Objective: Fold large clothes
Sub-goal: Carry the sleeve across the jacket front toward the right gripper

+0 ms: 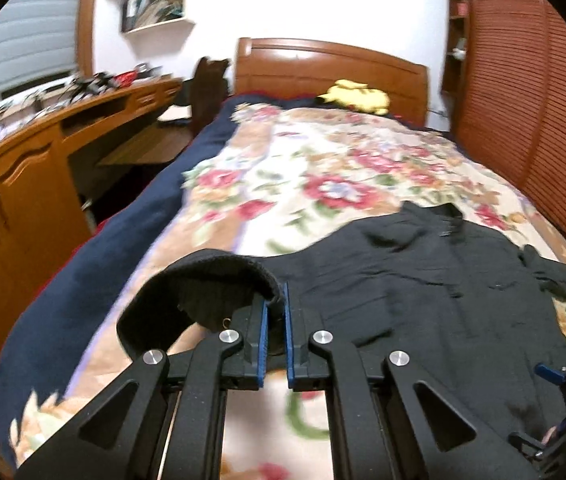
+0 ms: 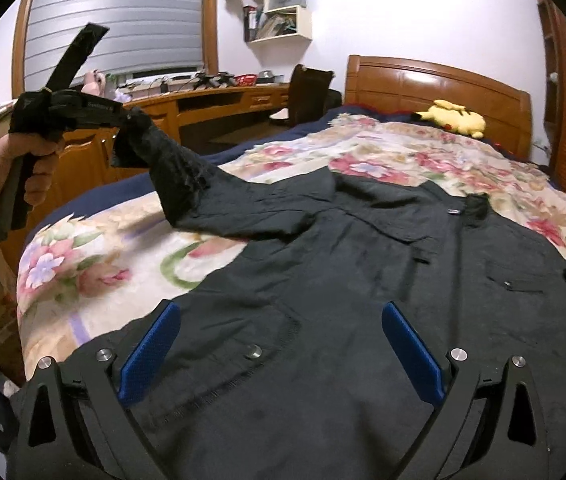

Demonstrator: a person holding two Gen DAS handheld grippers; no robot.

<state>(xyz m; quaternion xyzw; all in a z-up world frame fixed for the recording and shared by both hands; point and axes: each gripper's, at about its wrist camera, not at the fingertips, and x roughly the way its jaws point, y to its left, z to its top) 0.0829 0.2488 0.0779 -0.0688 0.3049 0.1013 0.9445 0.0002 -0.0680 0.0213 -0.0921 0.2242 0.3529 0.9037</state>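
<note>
A large black jacket [image 2: 363,280] lies spread front-up on the floral blanket [image 2: 131,248] of the bed. My left gripper [image 1: 277,304] is shut on the ribbed cuff [image 1: 203,280] of the jacket's left sleeve and holds it lifted above the blanket; in the right wrist view the left gripper [image 2: 123,114] shows at upper left with the sleeve [image 2: 187,184] hanging from it. My right gripper [image 2: 283,320] is open, its blue pads [image 2: 411,352] wide apart over the jacket's lower hem. The jacket body also shows in the left wrist view [image 1: 423,288].
A wooden headboard [image 2: 435,84] and a yellow plush toy [image 2: 455,118] are at the far end of the bed. A wooden desk [image 2: 203,104] with clutter and a chair [image 2: 307,96] stand on the left. A slatted wardrobe [image 1: 523,100] runs along the right.
</note>
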